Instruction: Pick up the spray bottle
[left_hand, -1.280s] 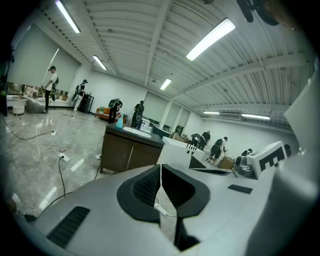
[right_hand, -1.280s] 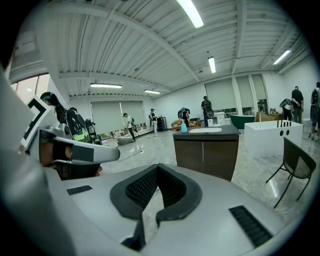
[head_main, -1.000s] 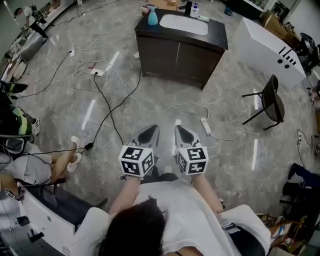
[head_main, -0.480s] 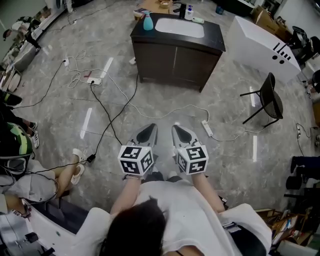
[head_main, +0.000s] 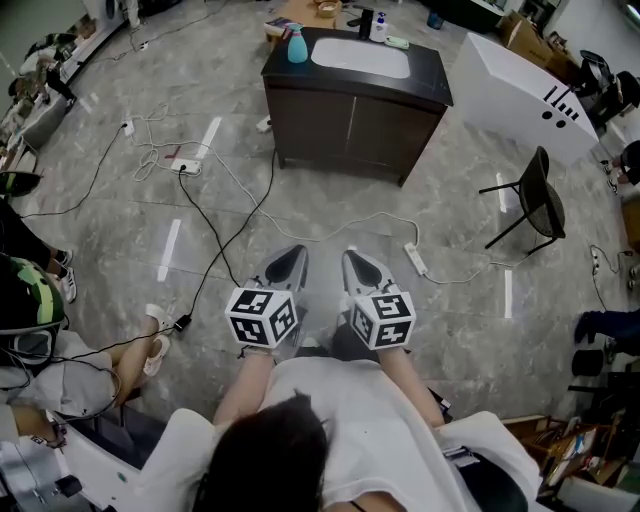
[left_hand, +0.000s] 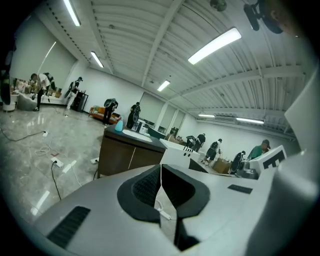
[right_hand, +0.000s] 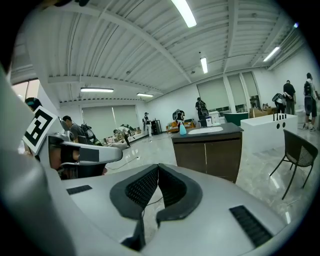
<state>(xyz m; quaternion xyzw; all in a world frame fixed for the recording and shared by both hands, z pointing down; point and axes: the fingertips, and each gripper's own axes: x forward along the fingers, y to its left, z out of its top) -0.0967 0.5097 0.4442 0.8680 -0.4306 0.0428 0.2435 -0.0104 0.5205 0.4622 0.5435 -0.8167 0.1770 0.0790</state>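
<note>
Step in hand: approach; no reach begun. Spray bottle (head_main: 297, 45), blue, stands upright on the far left corner of the dark desk (head_main: 432, 82), just beside the white basin (head_main: 360, 57), well apart from both grippers. Floor (head_main: 480, 200) with cables (head_main: 215, 225) lies between. Left gripper (head_main: 290, 258): jaws pressed together, nothing between. Right gripper (head_main: 354, 262): same, empty. Both point toward the desk. Next move, as I judge: close the distance, spread one pair of jaws, line them around the bottle's body
</note>
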